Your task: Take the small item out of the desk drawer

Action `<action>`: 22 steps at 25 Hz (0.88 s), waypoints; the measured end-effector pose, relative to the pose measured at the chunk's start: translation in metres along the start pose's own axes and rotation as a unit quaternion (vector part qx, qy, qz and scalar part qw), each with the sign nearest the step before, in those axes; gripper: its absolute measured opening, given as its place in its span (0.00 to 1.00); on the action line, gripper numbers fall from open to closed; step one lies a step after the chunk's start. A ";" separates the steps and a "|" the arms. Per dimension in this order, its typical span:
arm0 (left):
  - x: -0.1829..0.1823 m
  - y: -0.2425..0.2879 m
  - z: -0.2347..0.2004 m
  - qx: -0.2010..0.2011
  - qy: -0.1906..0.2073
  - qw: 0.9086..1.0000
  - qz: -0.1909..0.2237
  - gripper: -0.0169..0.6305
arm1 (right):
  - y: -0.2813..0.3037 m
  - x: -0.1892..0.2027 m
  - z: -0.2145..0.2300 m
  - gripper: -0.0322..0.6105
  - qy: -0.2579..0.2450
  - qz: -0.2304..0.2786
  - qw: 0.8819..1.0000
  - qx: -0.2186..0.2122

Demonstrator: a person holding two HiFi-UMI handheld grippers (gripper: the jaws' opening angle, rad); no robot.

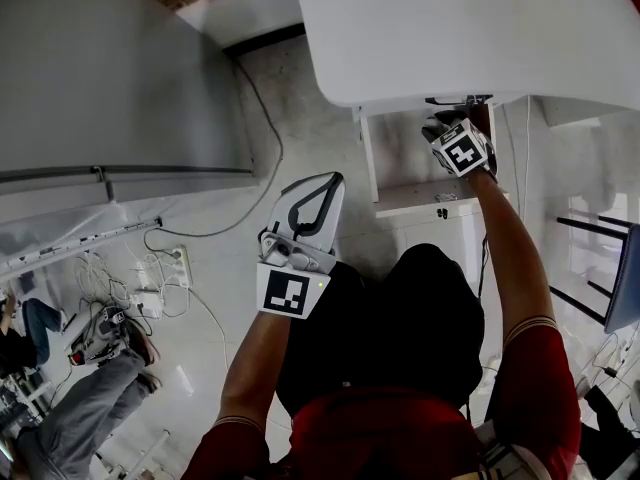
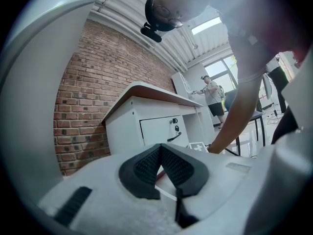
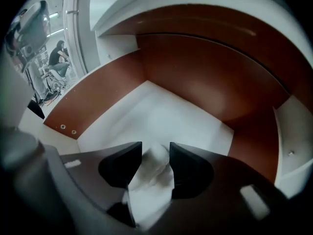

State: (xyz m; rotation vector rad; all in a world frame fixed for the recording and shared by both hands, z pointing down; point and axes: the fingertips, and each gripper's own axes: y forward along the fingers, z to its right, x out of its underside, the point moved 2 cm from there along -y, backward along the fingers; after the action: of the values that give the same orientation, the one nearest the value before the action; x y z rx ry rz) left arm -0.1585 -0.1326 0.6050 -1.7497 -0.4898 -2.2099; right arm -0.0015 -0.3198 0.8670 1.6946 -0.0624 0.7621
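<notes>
While the desk drawer (image 3: 161, 116) lies open around your right gripper (image 3: 155, 147), its jaws stand wide apart. The small white item (image 3: 152, 177) sits between them, unclamped. Grasping step — next, close firmly, then withdraw.

Office-style workroom with an industrial shell: a white counter (image 2: 146, 93) with a locking cabinet door (image 2: 159, 130) stands against a bare brick wall (image 2: 88, 102). Overhead are a ribbed metal ceiling (image 2: 142, 38) and a strip light (image 2: 208, 26). Tall windows (image 2: 222, 78) brighten the far end, where a person (image 2: 212, 96) stands at another white unit. On the pale, hard floor (image 1: 300, 138), a power strip (image 1: 181, 266) and a loose cable (image 1: 282, 153) lie near a seated person's legs (image 1: 100, 398). An open drawer (image 3: 156, 114), white-bottomed with brown sides, sits beneath a white top, the kind of plain desk furniture found in offices and test labs.
</notes>
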 end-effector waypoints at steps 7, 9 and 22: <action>0.003 -0.003 0.001 -0.004 -0.001 1.000 -0.009 0.03 | 0.006 0.002 -0.001 0.30 -0.009 -0.013 1.000 0.002; 0.001 -0.004 0.001 -0.005 -0.002 1.000 -0.012 0.03 | 0.004 -0.001 -0.002 0.28 -0.023 -0.012 1.000 0.003; -0.045 -0.005 0.000 0.006 -0.038 0.999 -0.029 0.03 | -0.061 -0.042 -0.028 0.27 -0.132 0.020 0.991 0.018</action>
State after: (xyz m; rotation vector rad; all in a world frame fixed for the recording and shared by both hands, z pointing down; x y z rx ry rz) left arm -0.1508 -0.1275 0.5603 -1.8409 -0.5759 -2.1802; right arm -0.0206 -0.2925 0.7946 1.8244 -0.2698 0.5673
